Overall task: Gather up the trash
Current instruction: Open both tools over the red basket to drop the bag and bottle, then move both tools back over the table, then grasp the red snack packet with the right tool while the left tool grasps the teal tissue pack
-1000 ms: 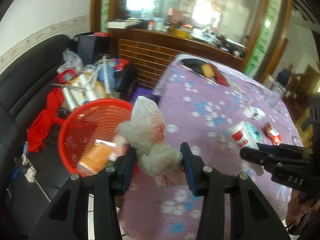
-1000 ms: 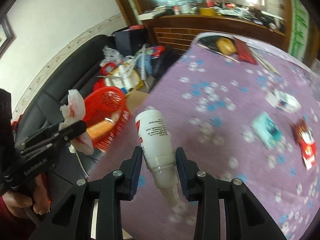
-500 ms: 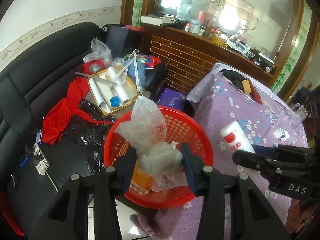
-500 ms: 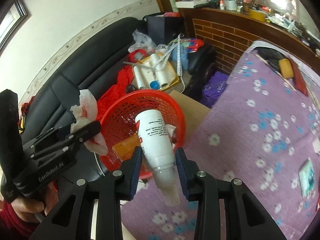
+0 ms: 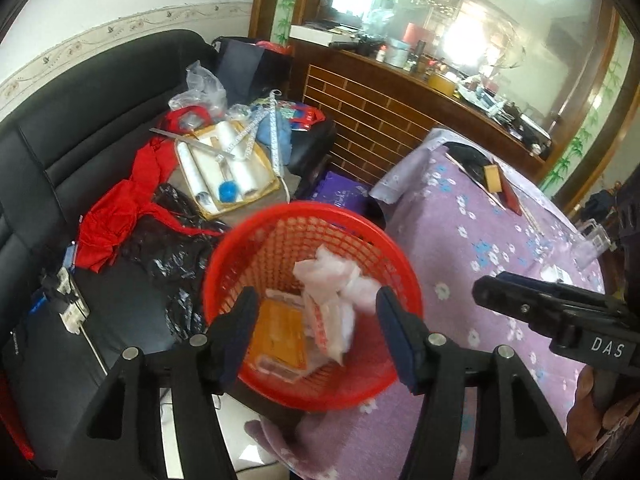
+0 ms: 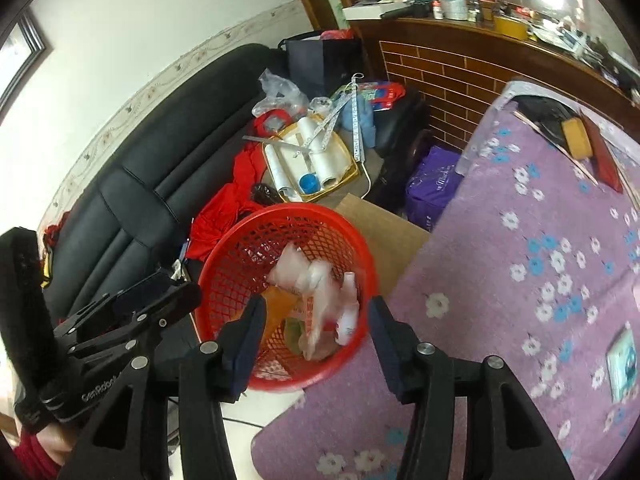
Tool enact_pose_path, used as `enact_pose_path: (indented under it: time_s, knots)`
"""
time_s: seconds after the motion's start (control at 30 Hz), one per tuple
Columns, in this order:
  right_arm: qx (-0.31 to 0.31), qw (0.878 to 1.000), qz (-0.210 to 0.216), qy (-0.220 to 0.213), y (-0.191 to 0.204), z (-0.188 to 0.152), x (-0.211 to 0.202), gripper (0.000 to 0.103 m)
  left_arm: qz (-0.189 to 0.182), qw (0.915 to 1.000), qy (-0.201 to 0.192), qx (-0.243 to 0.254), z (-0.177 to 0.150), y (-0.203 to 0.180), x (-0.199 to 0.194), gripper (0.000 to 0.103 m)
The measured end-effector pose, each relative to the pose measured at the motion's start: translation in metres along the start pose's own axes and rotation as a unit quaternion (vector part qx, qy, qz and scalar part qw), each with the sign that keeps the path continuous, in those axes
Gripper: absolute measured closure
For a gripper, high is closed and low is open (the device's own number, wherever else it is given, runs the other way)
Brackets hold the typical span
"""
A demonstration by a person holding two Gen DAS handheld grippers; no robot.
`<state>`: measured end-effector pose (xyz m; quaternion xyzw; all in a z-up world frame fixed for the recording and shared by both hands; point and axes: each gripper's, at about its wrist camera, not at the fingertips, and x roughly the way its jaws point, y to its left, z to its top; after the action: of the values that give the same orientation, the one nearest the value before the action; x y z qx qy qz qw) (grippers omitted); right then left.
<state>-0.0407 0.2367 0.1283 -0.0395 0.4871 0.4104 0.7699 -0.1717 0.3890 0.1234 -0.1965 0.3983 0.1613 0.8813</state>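
Note:
A red mesh basket (image 5: 256,256) (image 6: 240,252) stands beside the purple flowered table, under both grippers. My left gripper (image 5: 314,324) hangs over it with jaws opening and nothing between its pads. The crumpled white plastic bag (image 5: 336,280) (image 6: 308,276) lies loose in the basket, next to an orange packet (image 5: 280,336). My right gripper (image 6: 316,332) is also above the basket, jaws opening and empty. The white bottle (image 6: 347,312), blurred, lies inside the basket near its right wall. Each gripper shows at the edge of the other's view.
The purple flowered table (image 5: 500,240) (image 6: 540,260) fills the right side, with a small card (image 6: 622,364) and a clear cup (image 5: 588,244) on it. A black sofa (image 5: 72,128) at left bears red cloth, a tray of white rolls (image 5: 228,168) and bags. A brown counter runs behind.
Both grippers have swung from over the table to above the basket, then opened. The plastic bag and the white bottle have dropped from their jaws into the basket.

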Motion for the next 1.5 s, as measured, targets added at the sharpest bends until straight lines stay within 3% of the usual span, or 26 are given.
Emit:
enact_pose_path:
  time_s: [0.23, 0.43, 0.67, 0.77, 0.83, 0.93, 1.07, 1.2, 1.37, 1.5]
  knots:
    - [0.058, 0.998, -0.033, 0.003, -0.050, -0.060, -0.034, 0.046, -0.036, 0.9975, 0.027, 0.055, -0.039, -0.054, 0.008, 0.043]
    - [0.130, 0.989, -0.069, -0.008, -0.104, -0.109, -0.070, 0.046, -0.085, 0.9872, 0.057, 0.122, -0.062, -0.114, 0.022, 0.043]
    - [0.199, 0.970, -0.135, -0.044, -0.188, -0.154, -0.138, 0.046, -0.132, 0.9718, 0.079, 0.178, -0.085, -0.186, 0.024, 0.043]
    - [0.204, 0.959, -0.188, -0.054, -0.231, -0.166, -0.171, 0.046, -0.139, 0.9674, 0.083, 0.194, -0.096, -0.216, 0.023, 0.043]
    - [0.205, 0.954, -0.214, -0.053, -0.264, -0.174, -0.188, 0.035, -0.142, 0.9660, 0.089, 0.197, -0.102, -0.230, 0.024, 0.043]
    - [0.212, 0.946, -0.239, -0.050, -0.311, -0.184, -0.208, 0.033, -0.141, 0.9645, 0.094, 0.203, -0.112, -0.254, 0.024, 0.043]
    - [0.194, 0.948, -0.249, -0.037, -0.358, -0.185, -0.215, 0.030, -0.134, 0.9646, 0.096, 0.206, -0.124, -0.273, 0.021, 0.043]
    - [0.168, 0.958, -0.233, -0.022, -0.393, -0.176, -0.201, 0.024, -0.123, 0.9665, 0.102, 0.201, -0.134, -0.290, 0.021, 0.043]
    - [0.119, 0.969, -0.217, 0.002, -0.415, -0.158, -0.174, 0.022, -0.112, 0.9672, 0.108, 0.200, -0.142, -0.304, 0.023, 0.043]
    - [0.076, 0.970, -0.229, 0.027, -0.429, -0.145, -0.152, 0.021, -0.105, 0.9680, 0.109, 0.200, -0.142, -0.315, 0.026, 0.043]
